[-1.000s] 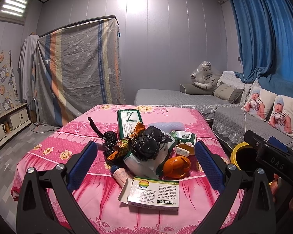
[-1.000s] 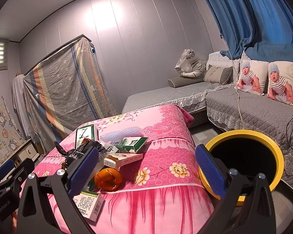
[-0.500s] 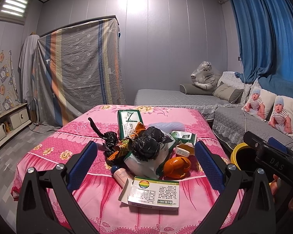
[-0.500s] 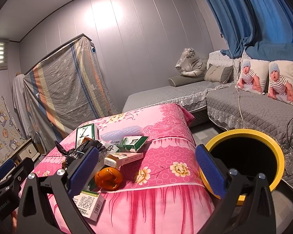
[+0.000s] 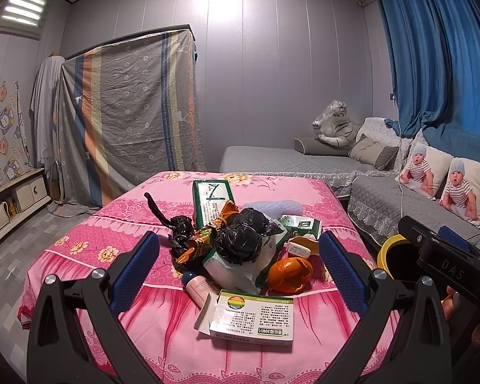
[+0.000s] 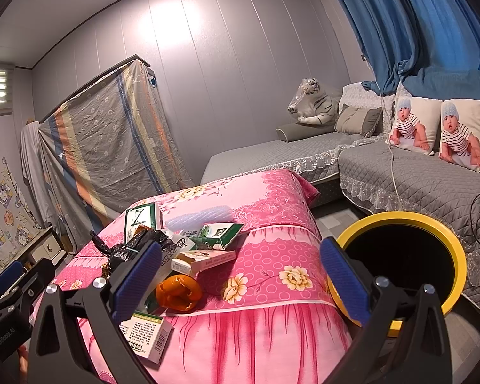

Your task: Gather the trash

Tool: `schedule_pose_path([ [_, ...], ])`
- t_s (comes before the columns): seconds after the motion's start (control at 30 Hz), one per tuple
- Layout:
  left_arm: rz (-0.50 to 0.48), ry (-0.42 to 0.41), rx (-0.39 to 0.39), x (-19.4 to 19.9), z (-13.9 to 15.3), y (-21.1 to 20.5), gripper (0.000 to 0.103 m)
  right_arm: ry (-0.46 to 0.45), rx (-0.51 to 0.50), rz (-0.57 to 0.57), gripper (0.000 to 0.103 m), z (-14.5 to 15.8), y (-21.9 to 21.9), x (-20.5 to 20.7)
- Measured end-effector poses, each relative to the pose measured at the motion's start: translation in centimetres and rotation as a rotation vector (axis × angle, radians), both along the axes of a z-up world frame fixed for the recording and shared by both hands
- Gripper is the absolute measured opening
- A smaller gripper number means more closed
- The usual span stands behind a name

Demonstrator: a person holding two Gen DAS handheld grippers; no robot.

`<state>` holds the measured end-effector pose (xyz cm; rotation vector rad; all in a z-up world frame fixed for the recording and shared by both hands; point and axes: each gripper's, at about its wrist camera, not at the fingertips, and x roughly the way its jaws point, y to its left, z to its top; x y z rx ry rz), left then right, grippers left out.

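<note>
The left hand-held gripper point(image 5: 238, 270) hangs wide and holds nothing, its blue pads either side of the trash pile on the pink desk point(image 5: 89, 243). Nearest it lies a white box point(image 5: 256, 316); just behind are an orange peel point(image 5: 289, 273), a black bag point(image 5: 240, 240) on a white bag point(image 5: 236, 267), a snack wrapper point(image 5: 201, 236), a small carton point(image 5: 299, 246), a green carton point(image 5: 300, 224) and a tall green box point(image 5: 212, 201).

The right hand-held gripper point(image 6: 240, 283) is also wide and empty, above the desk's near edge, between the peel point(image 6: 177, 292) and the yellow-rimmed bin point(image 6: 454, 256) on the floor beside the desk. A grey sofa point(image 6: 416, 185) stands behind.
</note>
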<state>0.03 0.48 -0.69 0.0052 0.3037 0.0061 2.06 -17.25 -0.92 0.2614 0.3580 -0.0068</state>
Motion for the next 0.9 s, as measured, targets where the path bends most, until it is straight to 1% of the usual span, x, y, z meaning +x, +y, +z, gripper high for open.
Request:
schedule_pose_path([
  [0.9,-0.014,0.010,-0.006,0.14,0.09,-0.39,0.095,0.004,0.005,-0.002,0.096,0.06,0.07,-0.09],
])
